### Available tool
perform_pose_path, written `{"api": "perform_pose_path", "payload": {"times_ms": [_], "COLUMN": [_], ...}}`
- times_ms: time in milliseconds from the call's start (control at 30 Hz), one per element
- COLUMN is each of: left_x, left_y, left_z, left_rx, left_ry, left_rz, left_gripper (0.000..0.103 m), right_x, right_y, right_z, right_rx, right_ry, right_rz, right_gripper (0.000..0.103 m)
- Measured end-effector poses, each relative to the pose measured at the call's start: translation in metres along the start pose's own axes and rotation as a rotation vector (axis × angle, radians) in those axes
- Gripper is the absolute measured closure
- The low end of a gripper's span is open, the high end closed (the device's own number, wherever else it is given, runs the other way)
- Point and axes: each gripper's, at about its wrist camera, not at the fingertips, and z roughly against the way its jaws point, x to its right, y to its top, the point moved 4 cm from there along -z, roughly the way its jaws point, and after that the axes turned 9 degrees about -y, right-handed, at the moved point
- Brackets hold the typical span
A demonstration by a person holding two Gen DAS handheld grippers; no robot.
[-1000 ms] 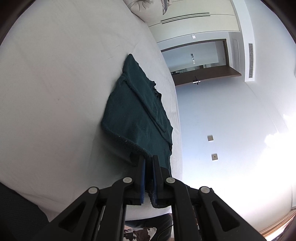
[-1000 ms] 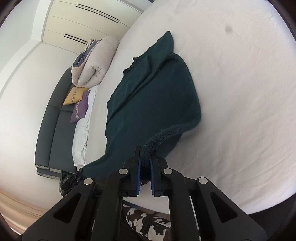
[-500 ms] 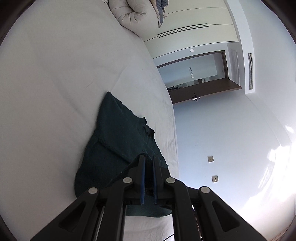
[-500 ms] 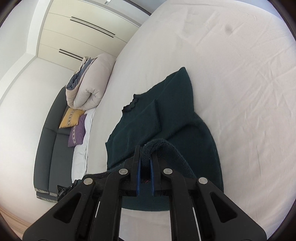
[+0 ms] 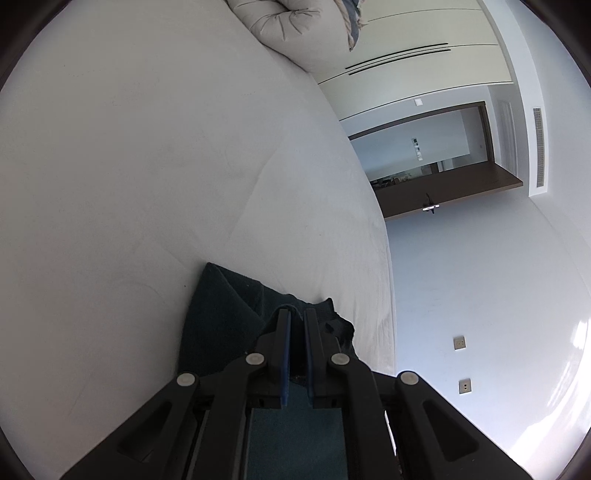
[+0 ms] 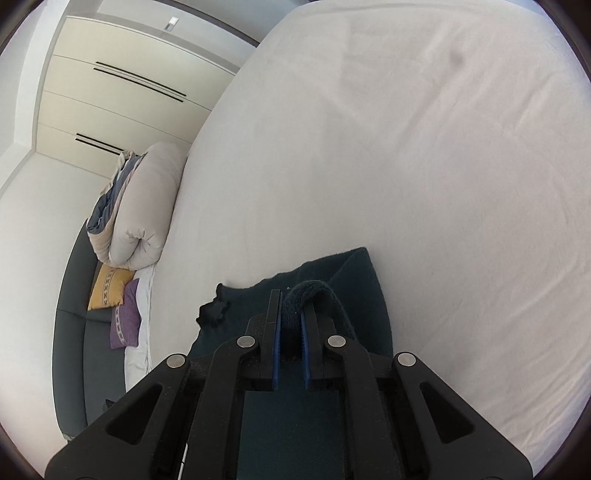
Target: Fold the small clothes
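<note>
A dark teal knit sweater (image 5: 221,317) lies on the white bed sheet (image 5: 129,166), folded over on itself. My left gripper (image 5: 297,314) is shut on its hem edge, carried over the upper part of the garment. In the right wrist view the same sweater (image 6: 351,280) shows, with its collar (image 6: 214,310) at the left. My right gripper (image 6: 290,295) is shut on a thick roll of the hem, which loops out past the fingertips. Most of the garment is hidden under the grippers.
A rolled beige duvet (image 6: 144,206) lies at the bed's head, also in the left wrist view (image 5: 295,26). A dark sofa (image 6: 74,332) with yellow and purple cushions stands beside the bed. The bed's edge (image 5: 384,258) runs close on the left gripper's right.
Both grippers have carried the sweater's hem forward over the garment toward the collar. Much less of the sweater shows ahead of the fingers than before.
</note>
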Motion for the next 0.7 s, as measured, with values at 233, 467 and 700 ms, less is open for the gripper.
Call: {"api": "perform_pose_path", "payload": {"times_ms": [233,467,700], "left_x": [-0.032,-0.01,-0.019], "left_y": [0.007,-0.059,-0.105], "left_z": [-0.012,0.027,0.041], "left_rx": [0.048,0.008,-0.015], "left_ry": [0.031,0.093,0.215], "left_rz": [0.055,-0.185,-0.351], "left_gripper": [0.033,0.033,0.034], "right_x": [0.03,0.029,0.006], "right_y": [0.023,-0.006,-0.084], "right_z": [-0.03,0.009,0.02], "right_rx": [0.087,0.141,0.127], "right_ry": [-0.058,-0.114,-0.277], "right_rz": [-0.11,0.063,0.374], "right_gripper": [0.025,0.026,0.032]}}
